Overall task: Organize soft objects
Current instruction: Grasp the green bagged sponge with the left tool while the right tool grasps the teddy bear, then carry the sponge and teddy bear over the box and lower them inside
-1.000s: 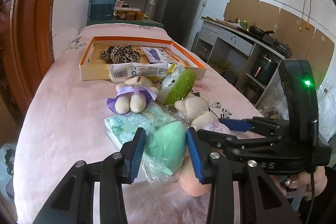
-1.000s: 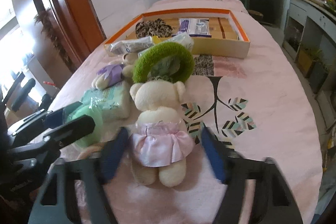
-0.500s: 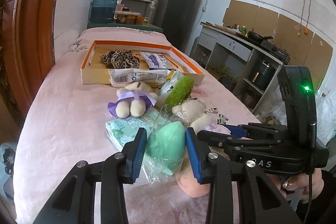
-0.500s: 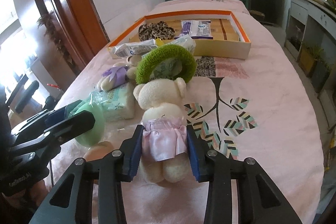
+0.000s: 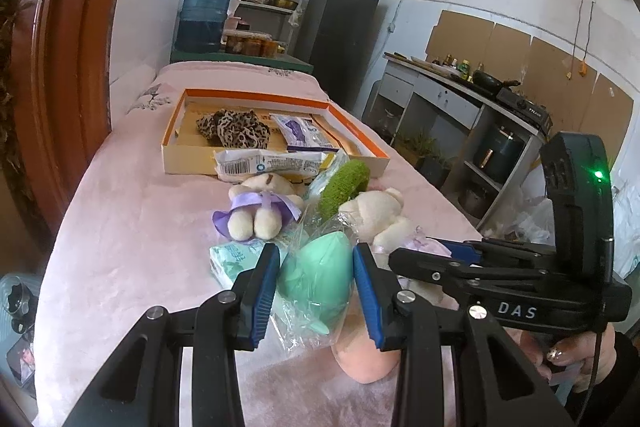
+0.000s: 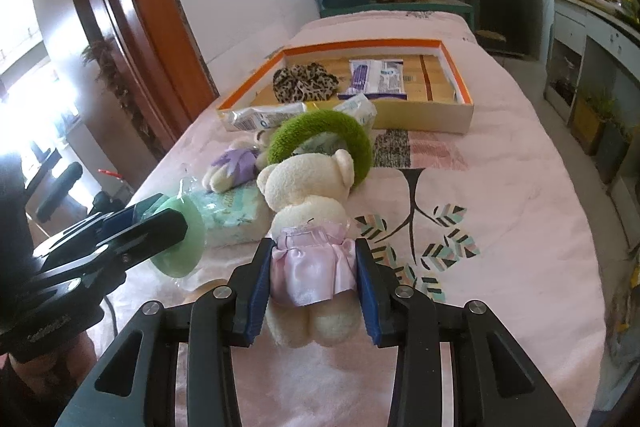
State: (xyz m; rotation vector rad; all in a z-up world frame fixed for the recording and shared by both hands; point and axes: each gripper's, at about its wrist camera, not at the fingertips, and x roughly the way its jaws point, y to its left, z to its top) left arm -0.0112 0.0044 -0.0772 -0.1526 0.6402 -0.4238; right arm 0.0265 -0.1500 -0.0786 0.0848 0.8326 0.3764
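My left gripper (image 5: pixel 314 287) is shut on a mint-green sponge in clear wrap (image 5: pixel 316 277), held just above the pink tablecloth. My right gripper (image 6: pixel 313 279) is shut on the pink skirt of a cream teddy bear (image 6: pixel 308 199), which also shows in the left wrist view (image 5: pixel 378 213). A second bear with a purple bow (image 5: pixel 260 209), a green fuzzy ring (image 6: pixel 320 135), a mint tissue pack (image 5: pixel 234 259) and a peach sponge (image 5: pixel 360 355) lie close by. The orange-rimmed box (image 6: pixel 428 115) at the far end holds a leopard scrunchie (image 6: pixel 306 83) and a wipes packet (image 6: pixel 376 77).
A white packet (image 5: pixel 268 163) leans against the box's front wall. A wooden door frame (image 6: pixel 132 39) runs along the left of the table. A water jug (image 5: pixel 202 15), shelves and a black fridge (image 5: pixel 340 35) stand behind. A counter (image 5: pixel 460 95) is to the right.
My right gripper has closed from wide open onto the bear's pink skirt. My left gripper keeps its hold on the green sponge and has lifted and tilted slightly.
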